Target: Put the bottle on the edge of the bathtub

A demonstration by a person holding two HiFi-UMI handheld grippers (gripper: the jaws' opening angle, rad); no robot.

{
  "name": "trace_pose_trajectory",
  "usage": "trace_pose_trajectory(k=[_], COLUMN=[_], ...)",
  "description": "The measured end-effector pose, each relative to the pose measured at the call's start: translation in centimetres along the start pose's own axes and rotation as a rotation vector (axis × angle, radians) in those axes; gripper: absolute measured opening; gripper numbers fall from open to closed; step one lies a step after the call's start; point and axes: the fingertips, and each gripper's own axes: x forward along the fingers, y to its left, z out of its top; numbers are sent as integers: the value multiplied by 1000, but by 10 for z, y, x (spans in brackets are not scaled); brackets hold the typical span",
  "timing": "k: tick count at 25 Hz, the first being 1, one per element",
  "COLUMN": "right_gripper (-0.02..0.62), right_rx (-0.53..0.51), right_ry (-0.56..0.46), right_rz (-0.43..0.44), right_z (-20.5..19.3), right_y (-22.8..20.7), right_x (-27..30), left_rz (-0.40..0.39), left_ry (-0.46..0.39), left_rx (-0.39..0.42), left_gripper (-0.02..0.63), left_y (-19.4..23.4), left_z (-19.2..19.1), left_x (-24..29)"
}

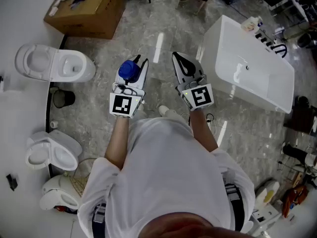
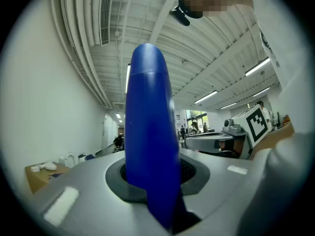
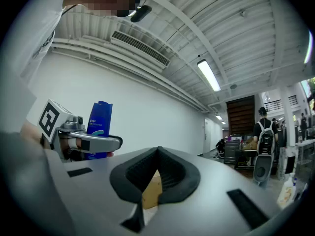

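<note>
A blue bottle stands between the jaws of my left gripper, which is shut on it. In the left gripper view the bottle fills the middle and points up at the ceiling. My right gripper hangs beside it, shut, with its tips together and nothing in them. The right gripper view also shows the bottle in the other gripper at left. The white bathtub stands on the floor to the right of both grippers, a good way off.
Two white toilets stand at the left, with a small dark bin between them. A cardboard box sits at the top left. A black faucet and small items sit at the tub's far end.
</note>
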Motion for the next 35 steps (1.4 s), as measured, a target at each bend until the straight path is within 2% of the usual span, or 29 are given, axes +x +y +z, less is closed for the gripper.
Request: trace_pose_trajectory(k=[3,8,13,17,22,27,35], right_gripper=[0,2,2,2,2,2,2], right_rx=[20,11,23,41,60,92,110], right_ry=[-22,5,58,84,92,101,133], right_rz=[-74,-188,-291,-360,-420,-422,-416], right_z=[10,6,-11,-29,-53,-72,-102], right_y=[7,17,-5,-41,-107,-171,-263], right_x=[11,22,8,-5,-14,-9,10], left_rz=[-69,-167,-260,-305,-359,-422,-461], left_ry=[33,21,58,74,89,100,97], left_rx=[30,12,-6,-11,9,13,4], left_gripper=[94,94,94,94,95,95,96], left_y=[17,42,41,32,16,-2,-7], left_z=[3,-2,-21,-31,-47,-59,-72], left_x=[-5,-7,17,56,127,204,304])
